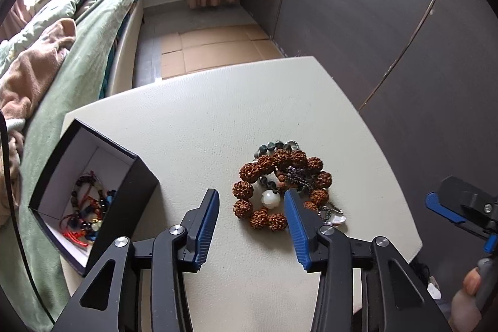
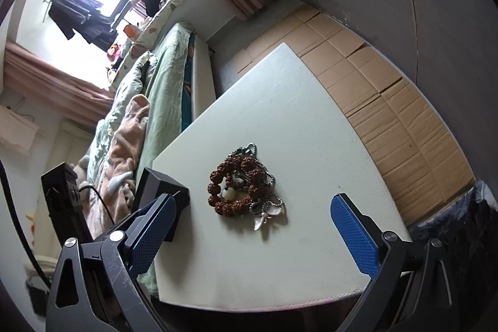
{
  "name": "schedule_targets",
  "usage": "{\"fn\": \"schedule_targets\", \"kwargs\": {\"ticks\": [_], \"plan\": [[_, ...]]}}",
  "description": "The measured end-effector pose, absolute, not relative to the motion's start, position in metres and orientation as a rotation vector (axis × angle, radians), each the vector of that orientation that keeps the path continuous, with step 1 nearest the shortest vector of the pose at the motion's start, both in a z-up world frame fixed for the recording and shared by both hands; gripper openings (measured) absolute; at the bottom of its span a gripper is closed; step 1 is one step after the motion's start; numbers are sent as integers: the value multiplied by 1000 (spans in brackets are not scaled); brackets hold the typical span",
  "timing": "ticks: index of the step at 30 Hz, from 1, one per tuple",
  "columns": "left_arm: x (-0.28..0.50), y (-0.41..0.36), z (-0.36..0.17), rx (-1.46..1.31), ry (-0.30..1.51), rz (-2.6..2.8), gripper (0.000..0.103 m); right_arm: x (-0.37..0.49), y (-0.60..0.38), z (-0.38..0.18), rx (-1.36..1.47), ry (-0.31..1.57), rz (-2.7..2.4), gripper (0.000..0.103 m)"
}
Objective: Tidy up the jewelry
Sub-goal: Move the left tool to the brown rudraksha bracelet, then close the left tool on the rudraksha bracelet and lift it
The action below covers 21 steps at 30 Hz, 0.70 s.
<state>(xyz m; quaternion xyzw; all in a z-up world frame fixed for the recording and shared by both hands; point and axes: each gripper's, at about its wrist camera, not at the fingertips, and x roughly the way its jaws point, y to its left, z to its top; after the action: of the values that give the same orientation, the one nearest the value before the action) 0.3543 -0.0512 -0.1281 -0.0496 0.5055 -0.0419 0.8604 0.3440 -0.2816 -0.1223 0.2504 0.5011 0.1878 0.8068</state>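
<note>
Now one pile of jewelry lay on the white table, topped by one brown bead bracelet. One black box beside it held more. Two grippers, left and right, were spread wide, holding nothing.

Both wrist views share the jewelry pile.

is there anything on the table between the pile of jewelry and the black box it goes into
Nothing visible. In the left wrist view, bare table lies between the jewelry pile and the open black box. Only the left gripper is near, open, with one finger over the pile's near edge.
</note>
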Motion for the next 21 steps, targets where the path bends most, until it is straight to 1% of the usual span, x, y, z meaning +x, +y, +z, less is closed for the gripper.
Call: {"fn": "schedule_targets", "kwargs": {"ticks": [3, 8, 10, 15, 16, 17, 21], "plan": [[360, -54, -139, -99, 1084, -85, 40, 346, -285, -124, 537, 1080, 388, 101], [367, -55, -153, -82, 1107, -61, 38, 349, -283, -125, 540, 1089, 404, 101], [370, -54, -159, -79, 1121, -51, 29, 349, -281, -126, 539, 1089, 419, 101], [374, -50, -172, -104, 1136, -52, 27, 349, -275, -127, 533, 1095, 441, 101], [376, -49, -173, -120, 1143, -68, 22, 349, -274, -127, 532, 1095, 443, 101], [376, -49, -174, -129, 1146, -75, 20, 350, -273, -127, 530, 1097, 441, 101], [371, -46, -162, -154, 1109, -108, 19, 352, -268, -130, 524, 1107, 437, 101]]}}
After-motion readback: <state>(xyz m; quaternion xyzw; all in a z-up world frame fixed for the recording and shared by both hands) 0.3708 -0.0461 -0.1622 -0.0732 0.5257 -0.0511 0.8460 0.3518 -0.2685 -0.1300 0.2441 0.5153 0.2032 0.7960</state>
